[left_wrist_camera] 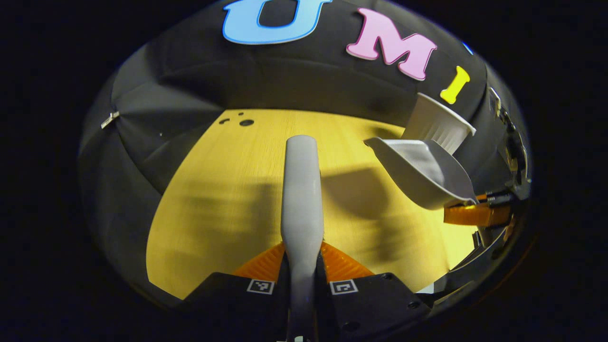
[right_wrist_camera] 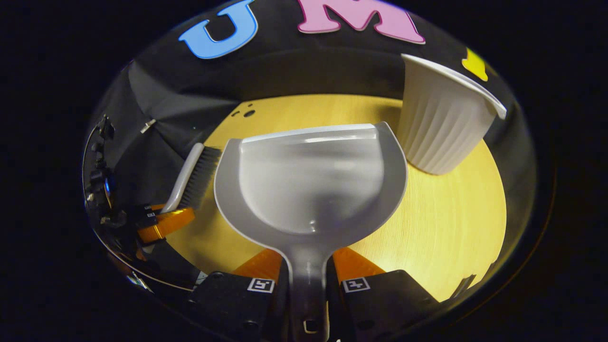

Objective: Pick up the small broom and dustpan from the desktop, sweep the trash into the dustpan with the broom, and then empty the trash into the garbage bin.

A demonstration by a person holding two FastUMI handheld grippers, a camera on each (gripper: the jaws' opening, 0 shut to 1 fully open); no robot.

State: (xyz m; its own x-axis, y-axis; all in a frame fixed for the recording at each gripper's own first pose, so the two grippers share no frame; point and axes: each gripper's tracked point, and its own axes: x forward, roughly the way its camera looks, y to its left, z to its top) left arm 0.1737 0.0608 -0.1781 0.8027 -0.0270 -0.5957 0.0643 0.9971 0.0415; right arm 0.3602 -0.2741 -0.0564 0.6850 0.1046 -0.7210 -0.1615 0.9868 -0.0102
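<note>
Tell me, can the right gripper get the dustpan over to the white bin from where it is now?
Probably yes. The right gripper grips the dustpan by its handle, lifted off the table, and the bin stands just beyond, with nothing between them.

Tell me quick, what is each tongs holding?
Left tongs: shut on the grey plastic broom.
Right tongs: shut on the grey plastic dustpan.

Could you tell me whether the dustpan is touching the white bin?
Cannot tell: in the right gripper view the dustpan rim overlaps the bin, with no plain gap or contact.
</note>
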